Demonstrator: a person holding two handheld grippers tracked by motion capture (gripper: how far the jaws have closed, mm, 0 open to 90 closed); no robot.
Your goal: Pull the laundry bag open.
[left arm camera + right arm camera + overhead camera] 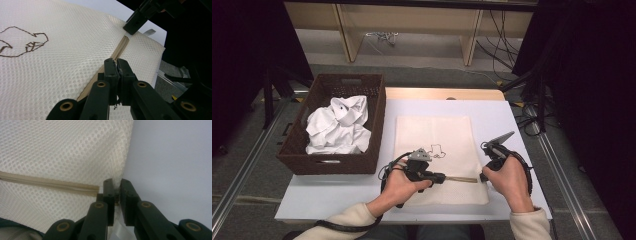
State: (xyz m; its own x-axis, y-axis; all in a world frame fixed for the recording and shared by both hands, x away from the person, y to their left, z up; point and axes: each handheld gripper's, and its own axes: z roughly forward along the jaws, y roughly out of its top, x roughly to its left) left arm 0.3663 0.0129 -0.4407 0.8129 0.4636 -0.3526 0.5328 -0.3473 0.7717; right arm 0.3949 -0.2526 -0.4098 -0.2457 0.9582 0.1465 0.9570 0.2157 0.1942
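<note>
Left tongs [117, 65] clamped on zipper [119, 48] of mesh bag [439, 150]; right tongs [116, 187] pinching bag's edge

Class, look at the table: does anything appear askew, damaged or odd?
Nothing stands out. The mesh bag lies flat and square on the table; both grippers pinch it along its zip. The crumpled white cloth sits inside the basket.

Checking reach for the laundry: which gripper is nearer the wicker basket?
Left. The left gripper sits on the mesh bag beside the wicker basket; the right gripper pinches the bag's far edge.
</note>
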